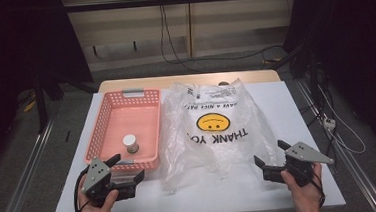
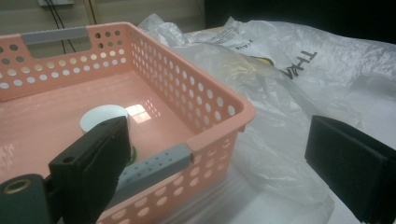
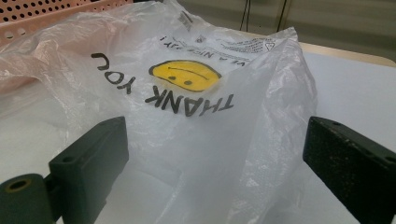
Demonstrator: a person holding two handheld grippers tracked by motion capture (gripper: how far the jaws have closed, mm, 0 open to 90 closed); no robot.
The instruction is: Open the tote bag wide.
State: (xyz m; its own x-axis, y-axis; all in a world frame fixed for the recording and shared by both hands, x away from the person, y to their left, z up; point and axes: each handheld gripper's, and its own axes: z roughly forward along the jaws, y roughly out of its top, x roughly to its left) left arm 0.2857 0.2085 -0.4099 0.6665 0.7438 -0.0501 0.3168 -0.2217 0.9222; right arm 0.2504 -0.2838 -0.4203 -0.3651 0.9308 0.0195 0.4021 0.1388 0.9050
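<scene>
Both hands come in low from six o'clock, wrists resting near the bench's (image 1: 282,189) front edge. The left claw (image 1: 125,170) sits at about seven o'clock, jaws spread wide and empty, aimed at the near corner of the pink basket (image 1: 102,124), where a small white-capped jar (image 1: 130,143) stands upright near the front wall. The right claw (image 1: 272,157) (at five o'clock) also gapes empty, pointing at the crumpled clear bag (image 1: 218,134) with its smiley print, lying just beside the basket.
</scene>
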